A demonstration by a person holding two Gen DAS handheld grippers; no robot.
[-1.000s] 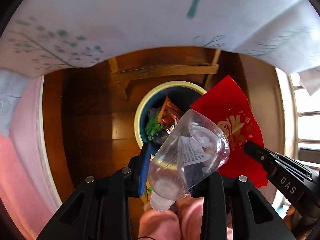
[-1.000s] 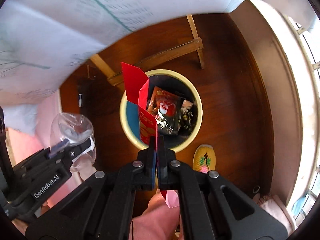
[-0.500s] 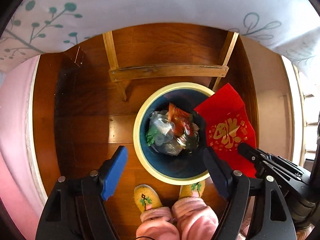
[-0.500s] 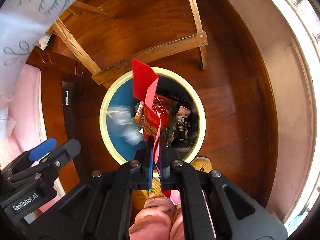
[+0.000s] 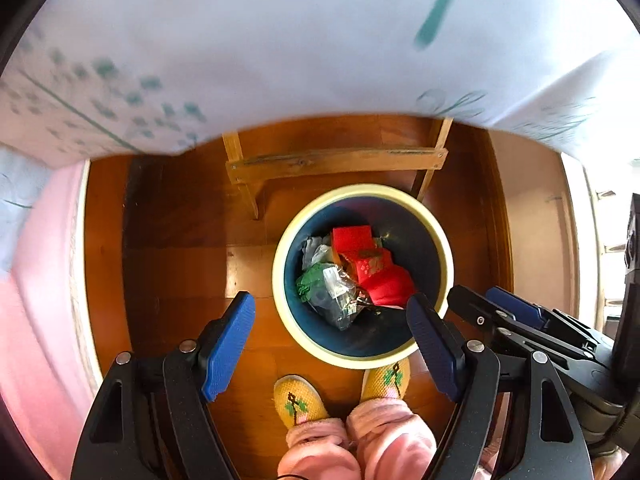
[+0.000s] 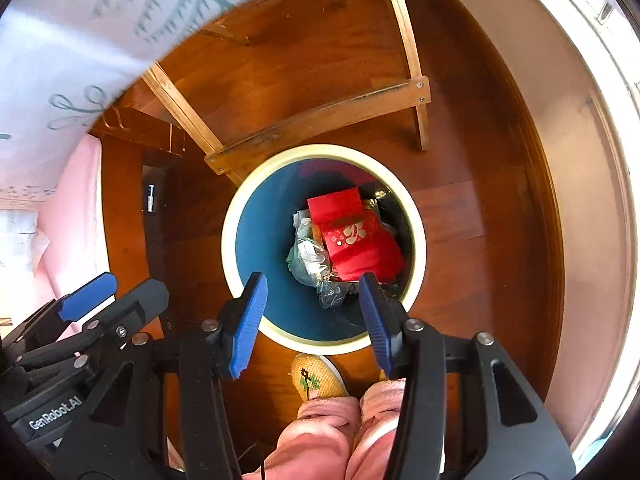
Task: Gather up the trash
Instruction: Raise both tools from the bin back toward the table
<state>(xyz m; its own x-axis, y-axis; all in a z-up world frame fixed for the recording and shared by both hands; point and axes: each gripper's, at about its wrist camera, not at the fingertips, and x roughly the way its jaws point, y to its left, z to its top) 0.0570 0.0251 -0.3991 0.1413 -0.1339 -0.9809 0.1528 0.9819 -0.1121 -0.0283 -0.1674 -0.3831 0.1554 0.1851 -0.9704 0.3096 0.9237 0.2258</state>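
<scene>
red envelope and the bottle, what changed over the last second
Both were let go: the clear bottle left the left gripper, then the red envelope dropped from the right gripper, whose jaws are opening with nothing between them. Both lie in the bin, which stayed put.

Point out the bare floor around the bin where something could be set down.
Free: wood floor left of the bin, bordered by pink fabric. Also floor right of it, toward the wall. Crowded: the slippers in front, the wooden frame behind.
</scene>
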